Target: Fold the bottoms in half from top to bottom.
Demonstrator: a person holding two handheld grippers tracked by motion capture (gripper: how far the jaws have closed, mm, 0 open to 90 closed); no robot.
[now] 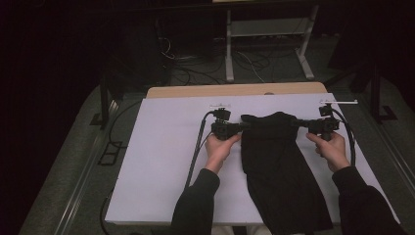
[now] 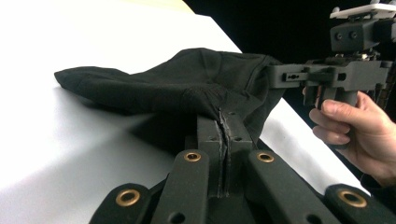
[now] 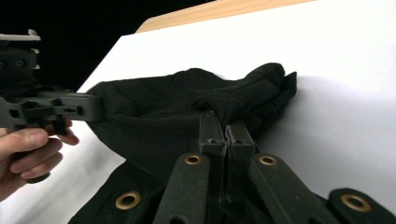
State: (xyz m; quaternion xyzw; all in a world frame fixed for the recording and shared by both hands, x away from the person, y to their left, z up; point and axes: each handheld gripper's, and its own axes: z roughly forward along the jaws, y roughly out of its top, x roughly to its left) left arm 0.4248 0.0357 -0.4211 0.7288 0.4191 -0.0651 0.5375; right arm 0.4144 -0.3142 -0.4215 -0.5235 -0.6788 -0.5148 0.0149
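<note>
- My left gripper [image 1: 241, 126] is clamped on one top corner of a black garment [image 1: 279, 171], its jaws pinched together with a ridge of dark cloth squeezed between them, as the left gripper view [image 2: 224, 140] shows up close.
- My right gripper [image 1: 297, 124] is closed on the opposite top corner of the same garment; in the right gripper view [image 3: 225, 135] the two jaws meet over the hem with cloth caught in the seam between them.
- The white counter [image 1: 161, 161] spreads beneath everything, a strip of bare wood [image 1: 235, 90] showing along its far edge, with dark floor, cables and a pale table frame [image 1: 266, 44] beyond.
- The garment hangs between the two grippers at the far middle of the counter: its top edge is lifted and bunched, sagging in the middle, while the long body trails toward me and to my right, lying flat on the white surface down to the near edge.
- In the left gripper view the cloth [image 2: 177, 84] rises off the counter in a soft hump, its far fold resting on the white surface.
- My left hand [image 1: 220, 147] and right hand [image 1: 333, 147] sit just beside the cloth on either side, dark sleeves behind them.
- A black cable [image 1: 195, 152] trails from the left gripper across the counter toward me.
</note>
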